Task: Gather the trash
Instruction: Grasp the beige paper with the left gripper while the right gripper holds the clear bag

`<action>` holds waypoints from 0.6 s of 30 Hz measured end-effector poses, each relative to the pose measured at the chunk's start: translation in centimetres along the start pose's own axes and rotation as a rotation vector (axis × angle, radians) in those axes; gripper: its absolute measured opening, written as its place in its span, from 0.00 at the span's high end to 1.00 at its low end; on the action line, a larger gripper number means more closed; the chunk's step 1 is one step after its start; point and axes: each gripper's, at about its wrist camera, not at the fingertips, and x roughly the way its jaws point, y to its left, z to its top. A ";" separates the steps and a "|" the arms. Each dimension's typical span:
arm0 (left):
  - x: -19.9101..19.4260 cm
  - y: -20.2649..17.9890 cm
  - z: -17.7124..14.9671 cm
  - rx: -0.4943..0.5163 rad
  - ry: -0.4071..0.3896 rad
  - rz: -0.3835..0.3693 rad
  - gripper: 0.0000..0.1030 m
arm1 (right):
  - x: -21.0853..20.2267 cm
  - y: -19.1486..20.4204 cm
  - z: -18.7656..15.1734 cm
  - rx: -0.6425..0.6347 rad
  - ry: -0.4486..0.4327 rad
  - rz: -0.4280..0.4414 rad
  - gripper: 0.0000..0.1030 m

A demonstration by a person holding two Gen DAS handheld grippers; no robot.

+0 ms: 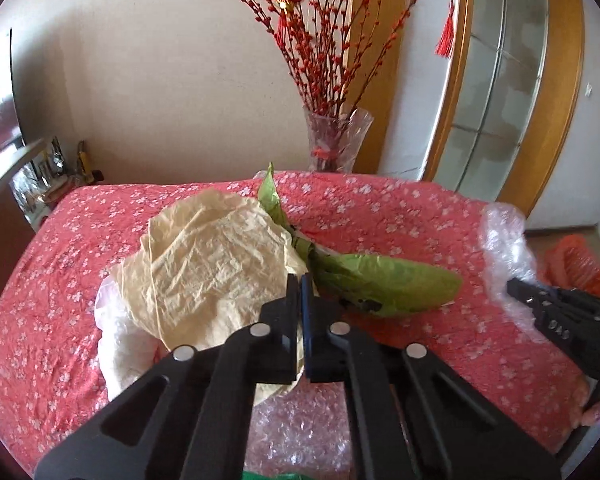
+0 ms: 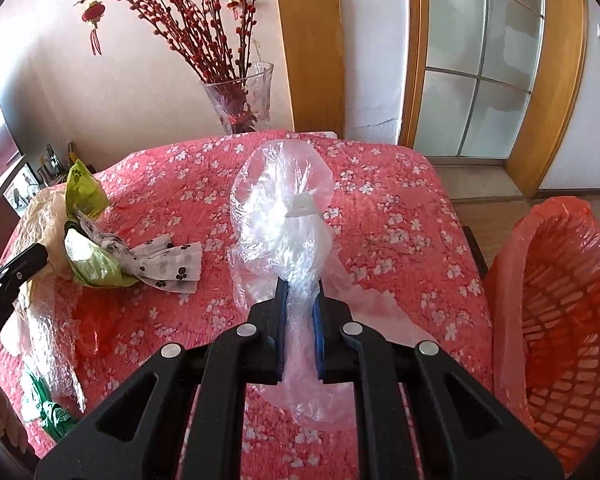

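2 grippers are in view over a table with a red flowered cloth [image 2: 380, 184].

Right gripper [image 2: 300, 284], lower centre of the right wrist view: its jaws are clamped on a clear plastic bag [image 2: 284, 208]. The bag bulges above the fingertips toward the frame centre, and its tail hangs below them over the cloth. In the left wrist view the same gripper [image 1: 514, 290] enters at the right edge with the clear plastic at its tip.

Left gripper [image 1: 300, 280], lower centre of the left wrist view: its jaws are together with almost no gap. Whether they pinch the edge of the cream paper sheet [image 1: 220, 256] lying directly under and beyond the tips cannot be told.

Trash on the table:
- Cream paper sheet, crumpled, left of centre in the left wrist view.
- Green bag [image 1: 384, 284], just right of the sheet and touching it; black paw prints show on it in the right wrist view [image 2: 86, 192].
- White paw-print tissue [image 2: 172, 266], against the green bag, left of centre.
- Bubble wrap [image 1: 300, 428], bottom centre of the left wrist view.

Containers:
- Orange basket [image 2: 572, 312], right edge of the right wrist view, beside the table, lined with an orange bag [image 2: 512, 280]. The part of its inside that shows holds nothing.
- Glass vase [image 2: 244, 96], upper centre, at the table's far edge, holding red branches [image 2: 204, 12].
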 end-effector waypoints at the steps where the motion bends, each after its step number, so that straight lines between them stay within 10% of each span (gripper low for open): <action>1: -0.3 0.2 0.1 -0.011 -0.006 -0.021 0.97 | -0.3 -0.1 0.0 0.000 -0.005 0.001 0.89; 18: -8.0 0.9 4.5 -0.074 -0.132 -0.308 0.97 | -6.6 -1.0 0.7 -0.002 -0.131 0.028 0.89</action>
